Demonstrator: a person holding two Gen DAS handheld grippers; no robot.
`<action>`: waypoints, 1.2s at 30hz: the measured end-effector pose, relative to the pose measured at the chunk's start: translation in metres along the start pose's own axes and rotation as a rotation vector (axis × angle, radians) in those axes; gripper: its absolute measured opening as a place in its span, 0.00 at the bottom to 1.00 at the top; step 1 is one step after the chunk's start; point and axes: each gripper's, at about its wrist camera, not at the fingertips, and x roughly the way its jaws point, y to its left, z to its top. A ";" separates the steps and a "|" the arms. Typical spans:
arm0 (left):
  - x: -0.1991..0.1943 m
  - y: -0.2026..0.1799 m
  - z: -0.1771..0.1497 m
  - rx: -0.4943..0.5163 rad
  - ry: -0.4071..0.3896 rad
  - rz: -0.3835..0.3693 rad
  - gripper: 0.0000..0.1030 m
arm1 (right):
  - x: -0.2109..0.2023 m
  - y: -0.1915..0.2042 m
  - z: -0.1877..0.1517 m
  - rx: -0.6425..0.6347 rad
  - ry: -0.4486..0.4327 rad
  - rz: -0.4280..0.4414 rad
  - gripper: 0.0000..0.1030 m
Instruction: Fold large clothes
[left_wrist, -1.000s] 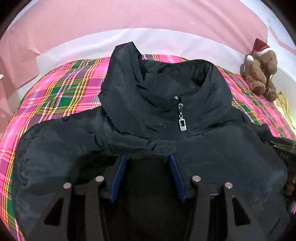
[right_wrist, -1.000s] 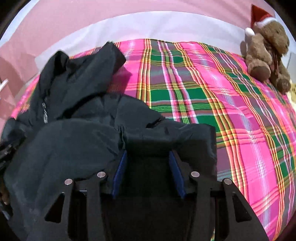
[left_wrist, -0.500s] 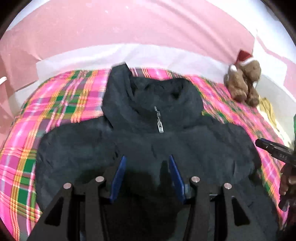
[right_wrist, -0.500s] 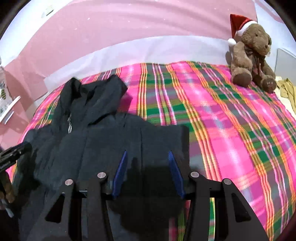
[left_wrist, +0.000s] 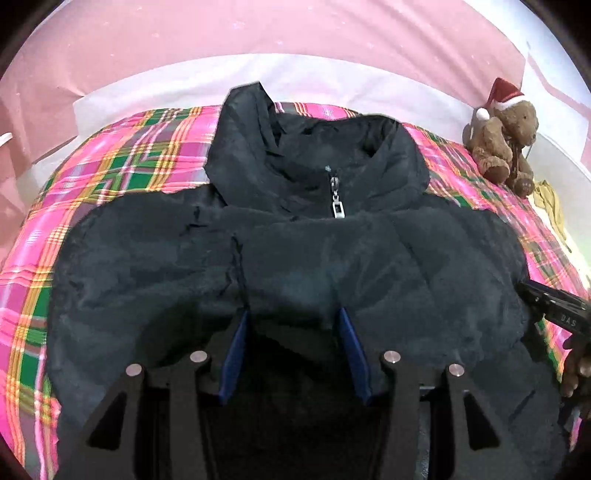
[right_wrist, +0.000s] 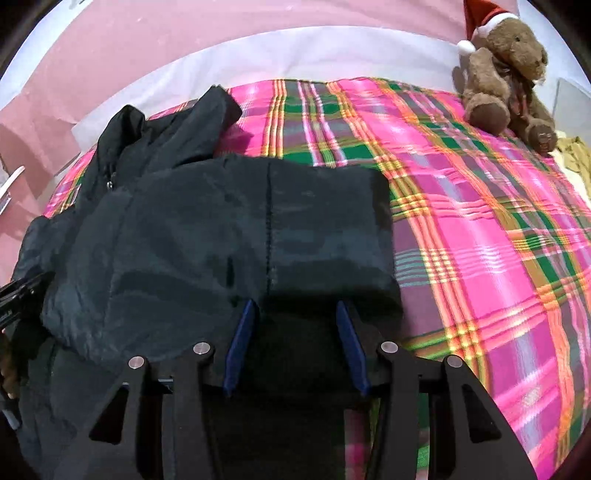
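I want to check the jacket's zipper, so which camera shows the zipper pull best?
The left wrist view: the silver zipper pull hangs front and centre below the collar of the black jacket. In the right wrist view it is only a tiny glint at the far left.

Bed (right_wrist: 480, 229) covered with a pink, green and orange plaid blanket (left_wrist: 140, 162). White sheet band (left_wrist: 332, 77) runs along the blanket's far edge. Beyond the sheet, a pink wall (left_wrist: 258, 29) with a few creases. Brown teddy bear (right_wrist: 506, 74) in a red Santa hat sits at the blanket's far right corner. Yellowish cloth (left_wrist: 552, 201) lies just right of the bear. Soft, even indoor light.
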 end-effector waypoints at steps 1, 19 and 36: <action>-0.008 0.001 -0.001 -0.004 -0.012 -0.006 0.51 | -0.009 0.000 0.000 0.007 -0.015 0.001 0.46; -0.145 0.009 -0.059 -0.043 -0.103 -0.022 0.51 | -0.138 0.072 -0.047 0.008 -0.212 0.018 0.46; -0.218 0.006 -0.053 0.007 -0.172 -0.046 0.56 | -0.208 0.121 -0.042 -0.104 -0.282 0.039 0.46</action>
